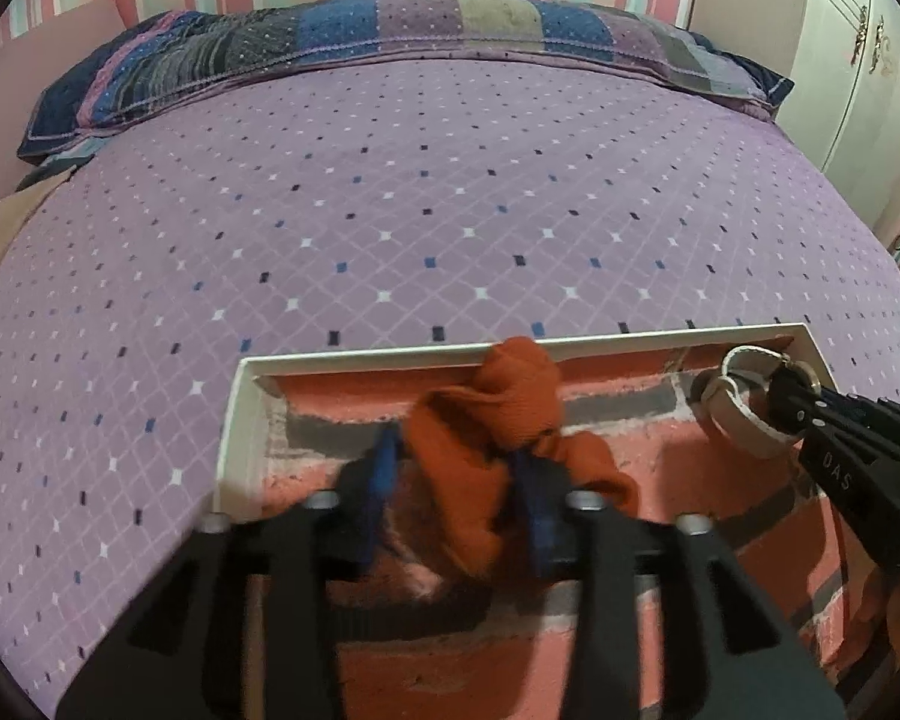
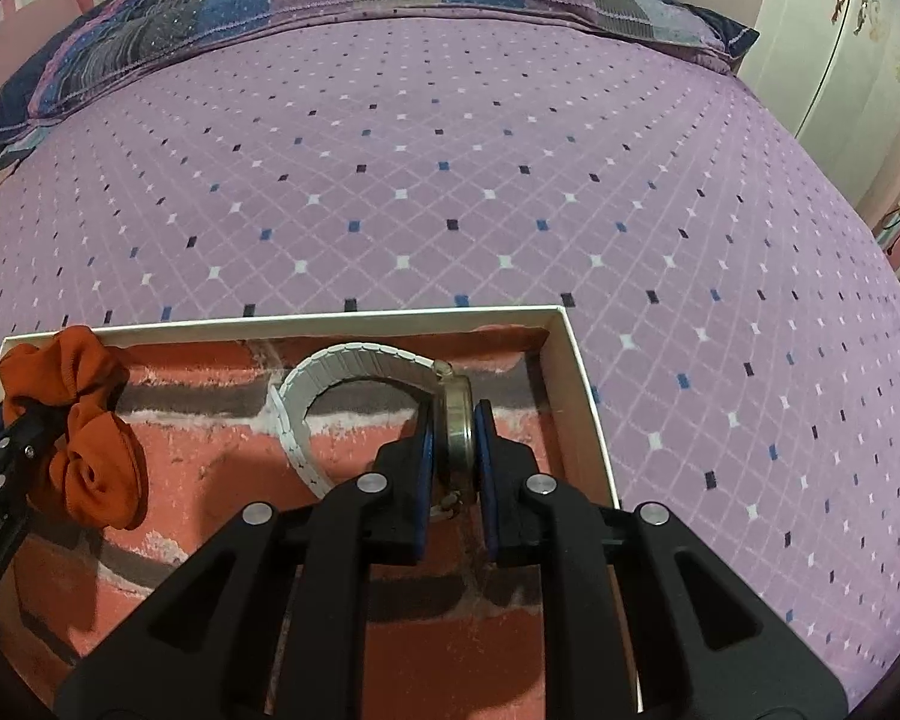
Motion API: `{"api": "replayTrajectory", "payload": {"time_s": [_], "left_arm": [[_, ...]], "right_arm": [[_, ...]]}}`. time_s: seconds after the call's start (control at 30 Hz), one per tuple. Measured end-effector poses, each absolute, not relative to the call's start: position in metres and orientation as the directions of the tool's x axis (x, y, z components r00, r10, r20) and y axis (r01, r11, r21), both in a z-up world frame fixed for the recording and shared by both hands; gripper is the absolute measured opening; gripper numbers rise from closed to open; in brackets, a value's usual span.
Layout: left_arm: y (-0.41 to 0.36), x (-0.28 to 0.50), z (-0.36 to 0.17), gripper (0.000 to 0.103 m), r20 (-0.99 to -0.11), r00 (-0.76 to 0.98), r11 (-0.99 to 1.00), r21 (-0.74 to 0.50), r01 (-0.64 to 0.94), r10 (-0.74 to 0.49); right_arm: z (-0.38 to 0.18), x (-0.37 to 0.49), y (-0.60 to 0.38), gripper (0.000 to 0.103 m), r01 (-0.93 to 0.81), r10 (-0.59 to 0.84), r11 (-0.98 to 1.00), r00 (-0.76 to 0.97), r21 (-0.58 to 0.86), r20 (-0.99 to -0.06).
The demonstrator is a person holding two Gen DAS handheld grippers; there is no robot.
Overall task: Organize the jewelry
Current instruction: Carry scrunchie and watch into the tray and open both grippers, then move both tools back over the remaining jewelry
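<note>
The left gripper (image 1: 459, 480) clamped the rust-orange fabric scrunchie (image 1: 510, 414) and the right gripper (image 2: 455, 450) pinched the white-strapped, metal-cased wristwatch (image 2: 354, 387) over the white-rimmed, brick-patterned box (image 2: 576, 396); each warranted low, well-separated release.

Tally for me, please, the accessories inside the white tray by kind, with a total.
Orange scrunchie: 1, pinched in the left gripper.
Wristwatch with a white band: 1, its case clamped between the right gripper's fingers.
Total: 2, both over the white tray with the brick-pattern lining.
</note>
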State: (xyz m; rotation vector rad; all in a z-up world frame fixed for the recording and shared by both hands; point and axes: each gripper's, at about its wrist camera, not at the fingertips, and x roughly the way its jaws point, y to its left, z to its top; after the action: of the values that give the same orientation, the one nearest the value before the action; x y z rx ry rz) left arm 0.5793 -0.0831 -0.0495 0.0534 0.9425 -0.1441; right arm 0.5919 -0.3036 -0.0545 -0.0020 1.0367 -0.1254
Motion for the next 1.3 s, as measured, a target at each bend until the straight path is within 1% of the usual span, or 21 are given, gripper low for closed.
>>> {"api": "replayTrajectory", "payload": {"time_s": [0.03,0.07,0.13,0.17,0.2,0.27,0.33,0.4,0.43,0.5,0.53,0.6,0.67,0.77,0.8,0.9,1.03,1.13,1.3], "left_arm": [[-0.082,0.577,-0.048,0.053,-0.805,0.585,0.989,-0.009,0.148,-0.095],[-0.082,0.574,-0.046,0.053,-0.804,0.587,0.989,-0.003,0.151,-0.092],[-0.081,0.571,-0.043,0.054,-0.804,0.587,0.988,0.000,0.157,-0.093],[-0.080,0.568,-0.041,0.056,-0.803,0.588,0.987,-0.002,0.160,-0.097],[-0.080,0.564,-0.037,0.059,-0.799,0.593,0.986,-0.004,0.165,-0.102],[-0.079,0.556,-0.028,0.062,-0.787,0.607,0.985,-0.005,0.174,-0.111],[-0.076,0.547,-0.018,0.063,-0.778,0.616,0.984,-0.015,0.180,-0.125],[-0.071,0.533,-0.002,0.065,-0.760,0.634,0.981,-0.023,0.192,-0.142],[-0.068,0.524,0.007,0.066,-0.747,0.648,0.980,-0.025,0.198,-0.150],[-0.059,0.502,0.028,0.076,-0.712,0.684,0.979,-0.020,0.201,-0.155],[-0.053,0.491,0.038,0.081,-0.697,0.700,0.980,-0.018,0.199,-0.154],[-0.038,0.463,0.058,0.086,-0.664,0.731,0.980,-0.017,0.199,-0.160],[-0.025,0.436,0.073,0.088,-0.635,0.759,0.980,0.014,0.196,-0.143],[-0.001,0.385,0.094,0.093,-0.591,0.801,0.985,0.065,0.162,-0.093],[0.007,0.371,0.097,0.095,-0.582,0.810,0.988,0.076,0.137,-0.068],[0.027,0.333,0.100,0.096,-0.566,0.824,0.993,0.077,0.086,-0.027],[0.044,0.285,0.092,0.096,-0.560,0.828,0.997,0.054,0.055,-0.015],[0.051,0.246,0.083,0.096,-0.552,0.834,0.999,0.035,0.029,-0.005],[0.058,0.197,0.066,0.096,-0.559,0.828,0.999,-0.048,0.020,-0.044]], "right_arm": [[-0.054,0.590,-0.304,0.015,0.105,-0.098,0.993,0.504,-0.053,-0.858],[-0.053,0.591,-0.303,0.016,0.106,-0.097,0.993,0.506,-0.049,-0.857],[-0.048,0.588,-0.304,0.022,0.102,-0.096,0.994,0.520,-0.050,-0.849],[-0.045,0.586,-0.304,0.029,0.099,-0.092,0.994,0.529,-0.047,-0.844],[-0.041,0.584,-0.305,0.037,0.093,-0.082,0.995,0.541,-0.037,-0.837],[-0.032,0.579,-0.305,0.040,0.080,-0.061,0.997,0.558,-0.020,-0.828],[-0.018,0.570,-0.308,0.048,0.068,-0.032,0.998,0.578,0.009,-0.816],[0.000,0.556,-0.312,0.064,0.068,-0.034,0.998,0.620,0.010,-0.784],[0.009,0.547,-0.313,0.068,0.066,-0.043,0.998,0.640,0.000,-0.767],[0.027,0.527,-0.316,0.078,0.059,-0.053,0.998,0.678,-0.018,-0.733],[0.035,0.516,-0.317,0.080,0.059,-0.058,0.998,0.693,-0.024,-0.719],[0.051,0.491,-0.322,0.088,0.060,-0.059,0.998,0.721,-0.023,-0.690],[0.064,0.464,-0.327,0.094,0.067,-0.061,0.998,0.747,-0.016,-0.662],[0.079,0.423,-0.335,0.099,0.084,-0.089,0.996,0.782,-0.037,-0.617],[0.083,0.409,-0.337,0.099,0.094,-0.106,0.994,0.792,-0.051,-0.601],[0.089,0.365,-0.342,0.099,0.116,-0.134,0.991,0.808,-0.068,-0.574],[0.087,0.315,-0.345,0.099,0.138,-0.143,0.989,0.812,-0.052,-0.566],[0.085,0.271,-0.339,0.099,0.155,-0.159,0.986,0.828,-0.054,-0.538],[0.074,0.205,-0.328,0.099,0.178,-0.180,0.983,0.843,-0.053,-0.507]]}}
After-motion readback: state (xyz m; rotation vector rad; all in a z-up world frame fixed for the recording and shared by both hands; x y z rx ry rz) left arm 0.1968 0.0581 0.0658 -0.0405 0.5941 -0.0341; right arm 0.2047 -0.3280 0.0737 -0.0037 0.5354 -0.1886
